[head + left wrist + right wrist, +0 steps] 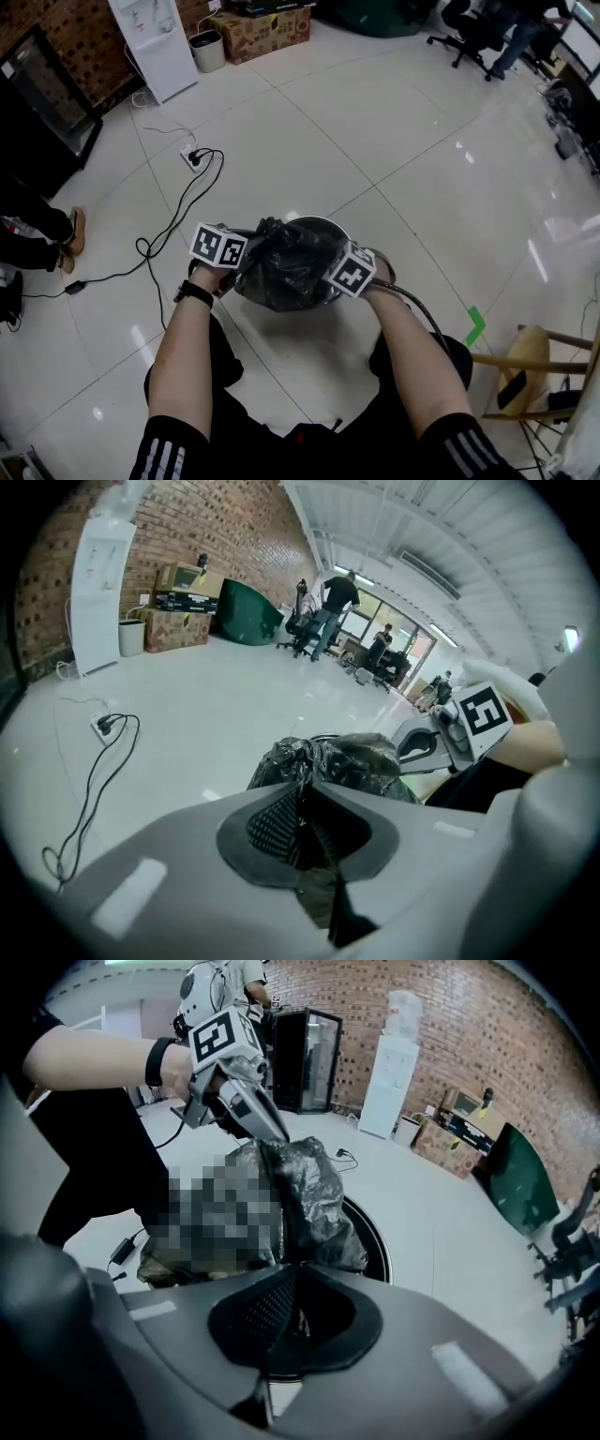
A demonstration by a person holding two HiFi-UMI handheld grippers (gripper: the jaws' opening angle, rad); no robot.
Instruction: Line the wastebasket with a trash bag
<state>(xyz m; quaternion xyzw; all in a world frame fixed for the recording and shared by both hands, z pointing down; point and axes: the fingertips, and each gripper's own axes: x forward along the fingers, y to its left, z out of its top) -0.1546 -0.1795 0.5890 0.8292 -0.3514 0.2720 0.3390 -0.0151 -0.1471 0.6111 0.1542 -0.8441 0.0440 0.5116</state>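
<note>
A round wastebasket [322, 223] with a dark metal rim [378, 1239] stands on the white tiled floor in front of the person's knees. A crumpled black trash bag [286, 262] is bunched up over its opening. My left gripper [253, 247] is at the bag's left side, shut on a fold of the black film [323, 757], which runs down between its pads. My right gripper [325, 273] is at the bag's right side, and its jaws are shut on the bag's edge [314, 1194]. The basket's inside is hidden by the bag.
A power strip with a looping black cable [192, 161] lies on the floor to the left. A wooden stool [536, 354] and green tape [475, 325] are at the right. A white dispenser [155, 42], a small bin [208, 52] and a cardboard box [272, 33] line the far wall.
</note>
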